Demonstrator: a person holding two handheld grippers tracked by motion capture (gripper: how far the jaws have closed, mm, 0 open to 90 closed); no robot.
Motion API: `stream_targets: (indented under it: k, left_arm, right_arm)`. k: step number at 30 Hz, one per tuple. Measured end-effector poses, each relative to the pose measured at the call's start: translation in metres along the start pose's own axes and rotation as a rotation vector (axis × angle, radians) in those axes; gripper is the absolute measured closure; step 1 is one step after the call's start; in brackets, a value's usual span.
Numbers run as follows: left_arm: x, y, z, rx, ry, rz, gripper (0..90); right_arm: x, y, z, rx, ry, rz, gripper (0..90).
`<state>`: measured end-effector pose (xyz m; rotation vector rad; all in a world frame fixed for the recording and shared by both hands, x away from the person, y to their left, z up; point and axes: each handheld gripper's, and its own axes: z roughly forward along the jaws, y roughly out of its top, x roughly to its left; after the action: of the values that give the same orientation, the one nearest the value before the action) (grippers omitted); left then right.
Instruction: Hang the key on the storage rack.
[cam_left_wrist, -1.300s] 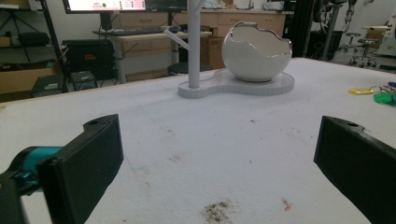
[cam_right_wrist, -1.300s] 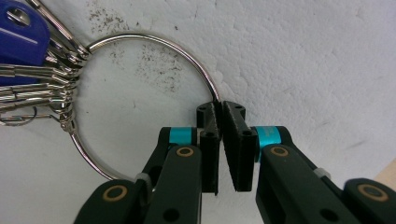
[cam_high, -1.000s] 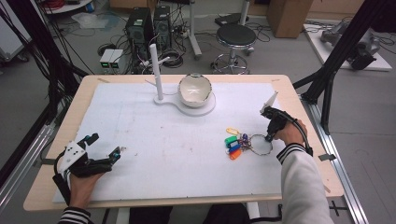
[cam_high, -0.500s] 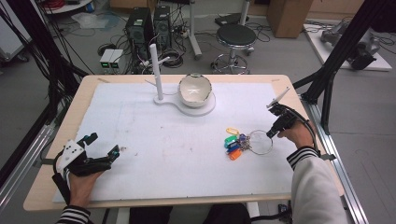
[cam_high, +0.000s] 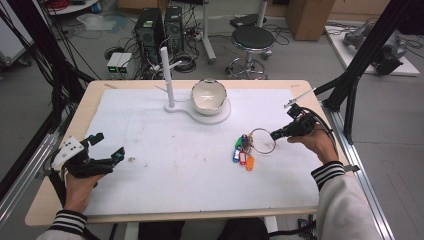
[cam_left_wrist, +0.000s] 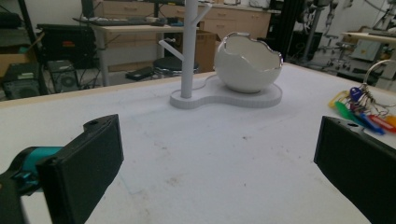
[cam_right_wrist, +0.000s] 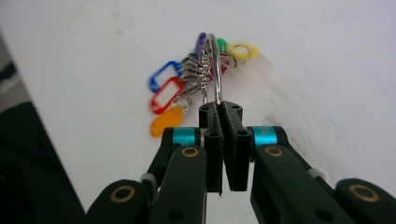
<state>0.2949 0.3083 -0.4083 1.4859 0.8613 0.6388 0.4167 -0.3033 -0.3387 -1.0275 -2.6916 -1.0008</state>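
Note:
A large metal key ring (cam_high: 263, 140) carries several coloured key tags (cam_high: 243, 152) on the white mat at the right. My right gripper (cam_high: 274, 134) is shut on the ring's near edge; in the right gripper view the ring (cam_right_wrist: 215, 70) stands up from the closed jaws with the tags (cam_right_wrist: 169, 95) trailing to the left. My left gripper (cam_high: 107, 149) rests open at the table's left front, nothing between its jaws. A white stand with a peg (cam_high: 166, 77) and a white cracked-egg bowl (cam_high: 208, 96) sit at the back centre.
The white mat (cam_high: 165, 165) covers most of the wooden table (cam_high: 95, 90). Black frame posts (cam_high: 360, 65) rise at the right edge. The left gripper view shows the peg (cam_left_wrist: 189, 46), the bowl (cam_left_wrist: 247, 63) and the tags (cam_left_wrist: 359, 109) ahead.
My right gripper has moved up and to the right, dragging the ring and lifting its near edge; the tags trail behind. The left gripper has stayed still.

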Motion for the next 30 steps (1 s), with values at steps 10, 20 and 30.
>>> stream_targets:
  k: [10,20,30]
  left_arm:
    - [0.004,0.041,0.021,0.054,-0.195,-0.007,1.8]
    - [-0.01,0.073,0.048,0.126,-0.342,0.077,1.8]
    - [-0.027,0.103,0.076,0.156,-0.437,0.133,1.8]
  right_arm:
    - [0.028,0.013,-0.001,-0.15,0.047,-0.156,88.7]
    - [0.05,0.029,0.013,-0.242,0.144,-0.307,88.6]
    - [0.07,0.047,0.03,-0.296,0.232,-0.378,88.6]
